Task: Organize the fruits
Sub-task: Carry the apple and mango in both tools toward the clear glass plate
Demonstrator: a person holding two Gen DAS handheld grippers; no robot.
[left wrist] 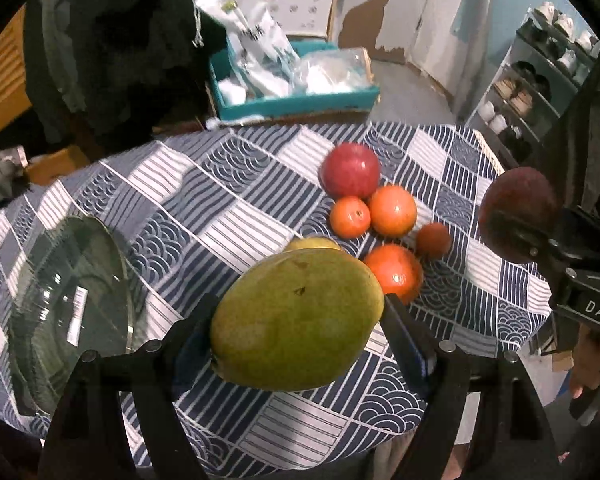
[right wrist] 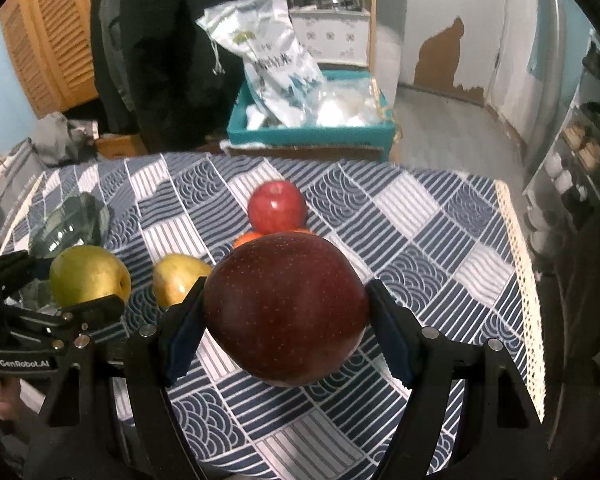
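My left gripper (left wrist: 298,316) is shut on a green mango (left wrist: 296,320) and holds it above the table; it also shows at the left of the right wrist view (right wrist: 88,276). My right gripper (right wrist: 286,312) is shut on a dark red apple (right wrist: 286,312), also seen at the right of the left wrist view (left wrist: 516,212). A clear glass bowl (left wrist: 64,308) stands on the table at the left. A bright red apple (left wrist: 350,170), several orange fruits (left wrist: 392,210) and a yellow pear (right wrist: 178,278) lie on the patterned cloth.
The round table (right wrist: 420,216) has a blue and white patterned cloth, with its edge near on the right. Behind it stands a teal box (left wrist: 296,102) with white bags. A shoe rack (left wrist: 540,80) is at the right.
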